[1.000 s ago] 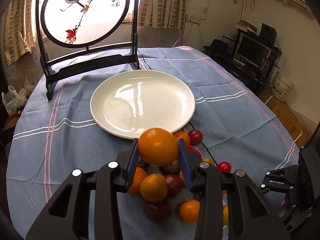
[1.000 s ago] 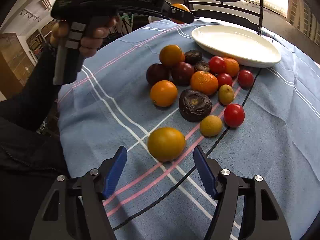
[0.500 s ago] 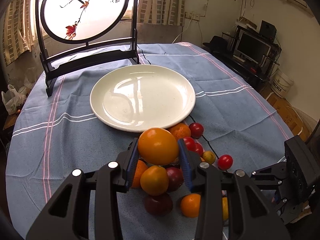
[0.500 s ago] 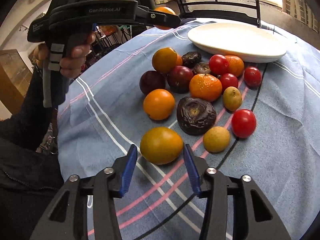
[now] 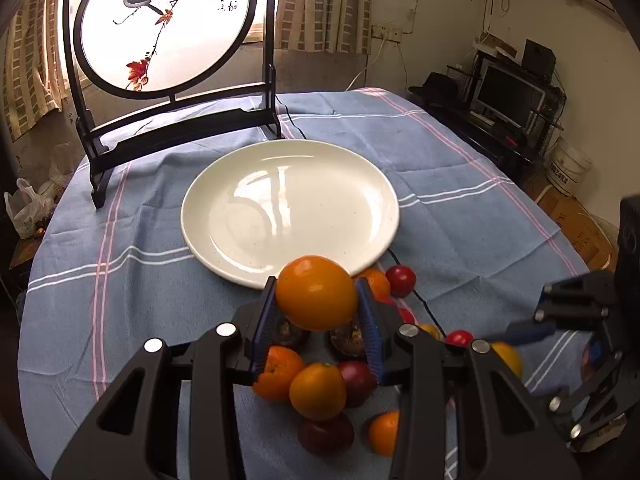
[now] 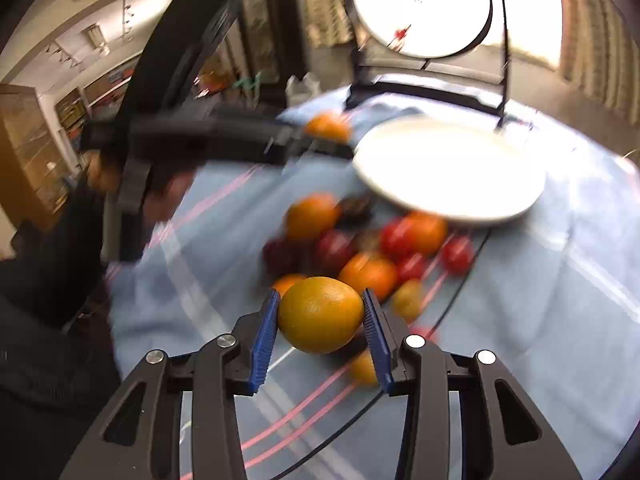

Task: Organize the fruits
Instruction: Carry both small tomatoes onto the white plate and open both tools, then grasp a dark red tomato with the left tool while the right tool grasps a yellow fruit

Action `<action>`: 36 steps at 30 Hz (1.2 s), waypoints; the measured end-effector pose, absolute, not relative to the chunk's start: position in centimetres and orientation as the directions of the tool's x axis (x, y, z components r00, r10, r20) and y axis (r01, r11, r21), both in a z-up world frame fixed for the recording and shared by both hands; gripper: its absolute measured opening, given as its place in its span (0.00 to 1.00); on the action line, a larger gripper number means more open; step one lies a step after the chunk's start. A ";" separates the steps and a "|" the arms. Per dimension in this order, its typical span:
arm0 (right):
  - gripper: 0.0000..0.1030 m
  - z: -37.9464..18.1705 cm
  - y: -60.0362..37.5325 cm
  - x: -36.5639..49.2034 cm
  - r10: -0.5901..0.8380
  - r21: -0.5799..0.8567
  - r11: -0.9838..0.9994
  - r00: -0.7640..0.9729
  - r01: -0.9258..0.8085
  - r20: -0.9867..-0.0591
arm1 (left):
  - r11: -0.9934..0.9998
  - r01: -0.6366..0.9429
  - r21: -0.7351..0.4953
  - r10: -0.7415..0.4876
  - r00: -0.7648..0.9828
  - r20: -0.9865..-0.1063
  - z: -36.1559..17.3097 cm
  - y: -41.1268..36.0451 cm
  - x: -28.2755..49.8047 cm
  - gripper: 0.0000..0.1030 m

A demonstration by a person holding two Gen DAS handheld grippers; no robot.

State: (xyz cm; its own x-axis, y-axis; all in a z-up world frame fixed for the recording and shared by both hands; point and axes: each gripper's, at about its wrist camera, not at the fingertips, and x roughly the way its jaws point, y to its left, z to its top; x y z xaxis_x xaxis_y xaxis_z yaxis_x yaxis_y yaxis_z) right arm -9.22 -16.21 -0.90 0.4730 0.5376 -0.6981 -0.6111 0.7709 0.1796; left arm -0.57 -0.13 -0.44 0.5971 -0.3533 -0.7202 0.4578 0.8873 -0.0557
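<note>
Each gripper clamps an orange: left gripper [image 5: 317, 312] carries its orange [image 5: 316, 292] over the plate's [image 5: 224, 240] near rim for unloading; right gripper [image 6: 320, 332] lifts its orange [image 6: 320, 314] off the tablecloth's [image 6: 560, 320] fruit pile [image 6: 360, 252]

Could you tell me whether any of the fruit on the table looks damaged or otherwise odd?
Yes: two dark, wrinkled fruits sit shrivelled among the fresh ones, just behind the left gripper; they look spoiled. Their kind is unclear.

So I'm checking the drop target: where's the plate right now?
In the left wrist view the plate sits mid-table, in front of the bird screen and just beyond the fruit pile and the orange in the left gripper.
</note>
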 end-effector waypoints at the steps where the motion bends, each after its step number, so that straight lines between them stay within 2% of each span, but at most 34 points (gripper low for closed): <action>1: 0.40 -0.1 -16.7 -7.6 0.525 0.170 0.790 0.508 -0.589 -0.683 | 0.893 0.447 -0.050 -0.341 0.600 -0.724 -0.4 -0.3 0.2 0.37; 4: 0.41 1.0 -17.5 -2.3 0.476 0.151 0.840 0.575 -0.521 -0.666 | 0.922 0.387 -0.006 -0.262 0.612 -0.746 -0.8 -0.6 2.9 0.37; 8: 0.41 -0.3 -17.6 4.7 0.423 0.181 0.882 0.562 -0.436 -0.711 | 0.943 0.329 0.047 -0.174 0.610 -0.773 -2.3 -0.6 6.1 0.37; 12: 0.42 -2.0 -17.0 9.1 0.382 0.181 0.906 0.557 -0.383 -0.737 | 0.942 0.332 0.053 -0.165 0.594 -0.787 -3.4 -0.9 7.8 0.37; 13: 0.45 -2.3 -16.9 9.7 0.382 0.192 0.910 0.558 -0.369 -0.737 | 0.940 0.336 0.054 -0.165 0.591 -0.790 -3.6 -1.0 8.0 0.38; 14: 0.53 -2.5 -16.9 10.4 0.392 0.207 0.906 0.548 -0.370 -0.739 | 0.941 0.336 0.053 -0.166 0.591 -0.790 -3.7 -1.1 8.2 0.49; 15: 0.54 -2.6 -17.0 10.7 0.380 0.201 0.913 0.559 -0.355 -0.737 | 0.942 0.330 0.055 -0.163 0.599 -0.784 -3.7 -1.1 8.3 0.58; 17: 0.54 -2.4 -17.3 10.8 0.377 0.204 0.916 0.571 -0.345 -0.729 | 0.944 0.326 0.053 -0.166 0.607 -0.777 -3.5 -1.0 8.3 0.59; 23: 0.60 -0.7 -17.8 6.9 0.414 0.203 0.894 0.561 -0.400 -0.717 | 0.943 0.333 0.030 -0.194 0.619 -0.761 -2.5 0.3 5.8 0.60; 30: 0.61 -1.0 -18.4 -3.6 0.447 0.147 0.839 0.511 -0.523 -0.734 | 0.928 0.373 0.025 -0.234 0.634 -0.737 -1.9 3.1 -1.5 0.67; 36: 0.61 -3.7 -18.5 -11.1 0.424 0.083 0.797 0.456 -0.598 -0.783 | 0.879 0.477 -0.012 -0.303 0.537 -0.787 -4.7 4.1 -7.6 0.68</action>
State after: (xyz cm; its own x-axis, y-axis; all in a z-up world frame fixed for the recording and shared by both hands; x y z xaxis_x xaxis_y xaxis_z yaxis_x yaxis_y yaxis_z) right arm -11.13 -18.46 -3.68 0.4559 0.4239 -0.7826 -0.5983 0.7969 0.0831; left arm -7.63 4.09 -4.65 0.5369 -0.3027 -0.7875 0.4775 0.8786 -0.0122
